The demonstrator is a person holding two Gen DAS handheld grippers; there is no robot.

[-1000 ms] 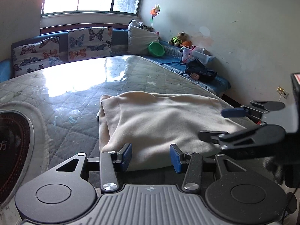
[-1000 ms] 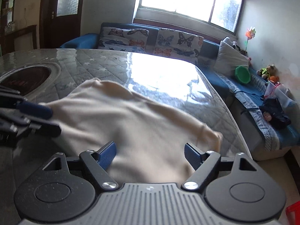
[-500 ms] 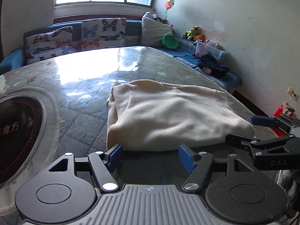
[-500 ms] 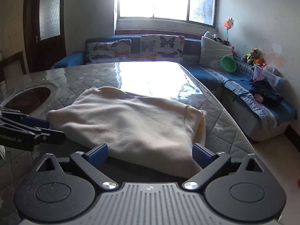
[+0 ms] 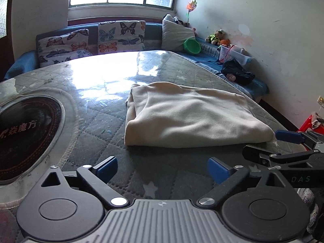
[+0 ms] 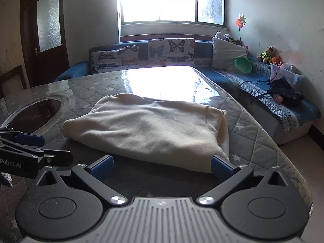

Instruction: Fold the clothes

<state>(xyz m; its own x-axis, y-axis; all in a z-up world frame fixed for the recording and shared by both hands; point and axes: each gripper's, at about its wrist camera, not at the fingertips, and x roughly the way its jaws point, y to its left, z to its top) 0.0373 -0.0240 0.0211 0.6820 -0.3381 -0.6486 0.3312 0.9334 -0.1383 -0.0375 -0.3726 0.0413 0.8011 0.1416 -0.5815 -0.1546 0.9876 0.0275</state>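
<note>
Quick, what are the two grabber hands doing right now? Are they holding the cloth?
Left gripper: open, holding nothing, short of the cream cloth.
Right gripper: open, holding nothing, at the cloth's near edge.

Cream garment (image 5: pixel 192 115) lies on a grey star-quilted table (image 5: pixel 97 121); blue pads (image 5: pixel 107 167) tip black grippers; butterfly-print cushions (image 6: pixel 170 50) line a blue sofa (image 6: pixel 293 109); green bowl (image 6: pixel 243 64) there.
</note>
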